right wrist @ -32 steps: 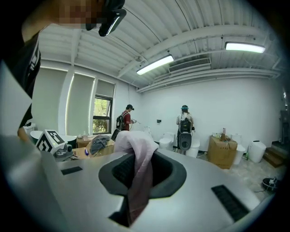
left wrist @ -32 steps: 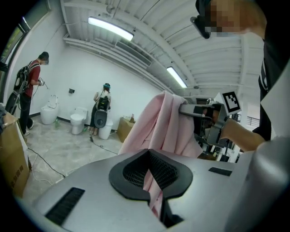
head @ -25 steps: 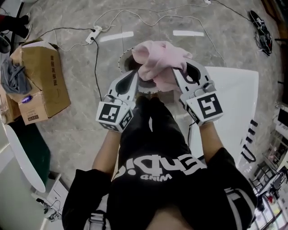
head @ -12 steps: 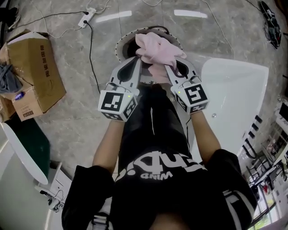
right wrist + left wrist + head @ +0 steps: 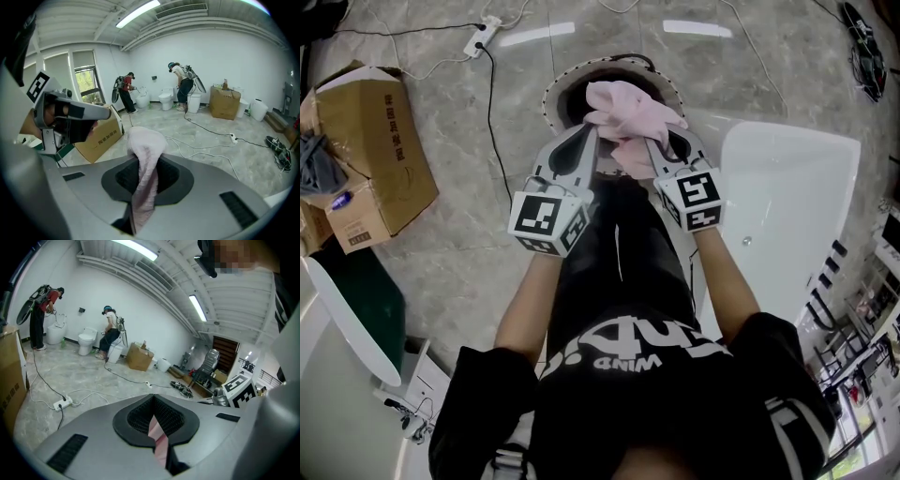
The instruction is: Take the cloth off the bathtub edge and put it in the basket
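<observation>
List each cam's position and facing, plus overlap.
Head view: on the head, aimed steeply down; shows forearms, shirt, left claw and right claw holding the cloth over the basket.
Left claw view: on the left claw, looking along its jaws across the floor to a toilet; right claw's cube at right.
Right claw view: on the right claw, along its jaws; left claw at left.
Shared: both claw views show cloth in the jaws and the power strip.

Got the pink cloth (image 5: 628,108) bunched up between my left tongs (image 5: 586,141) and right tongs (image 5: 661,142), both pinching it right over the round basket (image 5: 558,89) on the floor. The white bathtub (image 5: 787,206) sits just right, with the cardboard box (image 5: 366,141) off left.
</observation>
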The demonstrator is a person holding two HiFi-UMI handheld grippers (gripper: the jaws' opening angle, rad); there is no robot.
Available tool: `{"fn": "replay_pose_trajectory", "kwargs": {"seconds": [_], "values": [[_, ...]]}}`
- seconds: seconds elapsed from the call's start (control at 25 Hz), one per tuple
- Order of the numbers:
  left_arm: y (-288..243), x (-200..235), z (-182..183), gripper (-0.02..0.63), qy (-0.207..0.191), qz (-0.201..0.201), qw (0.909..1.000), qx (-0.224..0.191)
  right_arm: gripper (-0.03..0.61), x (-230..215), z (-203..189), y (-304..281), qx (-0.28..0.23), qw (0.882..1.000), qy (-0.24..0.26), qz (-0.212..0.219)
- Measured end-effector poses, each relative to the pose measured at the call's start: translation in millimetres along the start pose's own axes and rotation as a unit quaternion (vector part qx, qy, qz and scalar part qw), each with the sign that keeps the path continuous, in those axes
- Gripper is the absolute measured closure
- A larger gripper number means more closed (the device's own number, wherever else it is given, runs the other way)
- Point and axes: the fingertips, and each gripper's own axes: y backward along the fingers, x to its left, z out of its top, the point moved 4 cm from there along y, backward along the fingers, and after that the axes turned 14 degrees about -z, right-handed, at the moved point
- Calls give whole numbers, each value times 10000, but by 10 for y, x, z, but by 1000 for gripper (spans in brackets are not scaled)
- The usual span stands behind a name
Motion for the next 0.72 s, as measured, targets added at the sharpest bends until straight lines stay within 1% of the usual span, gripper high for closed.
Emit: {"fn": "replay_pose_trajectory", "kwargs": {"seconds": [0.08, 0.12, 0.2, 0.24, 0.4, 0.56, 0.72], "values": [[-12, -28, -9, 601, 4, -46, 10000, 13, 536, 18, -101, -41, 229, 9997, 58, -57], [-16, -39, -17, 601, 6, -70, 10000, 22, 516, 33, -159, -70, 376, 9992, 115, -77], [-23, -54, -34, 601, 9, -110, 9999, 39, 406, 56, -260, -125, 607, 9978, 238, -135], [-26, -59, -41, 601, 9, -122, 9999, 49, 390, 54, -280, -137, 612, 9976, 258, -179], [-37, -76, -69, 601, 0, -135, 9999, 77, 361, -6, -209, -114, 342, 9989, 156, -273], [-36, -121, -58, 601, -11, -141, 9999, 83, 357, -53, -154, -61, 285, 9992, 63, -268], [-17, -210, 44, 601, -103, -186, 9998, 58, 357, -18, 32, 92, -22, 9999, 85, -63]]}}
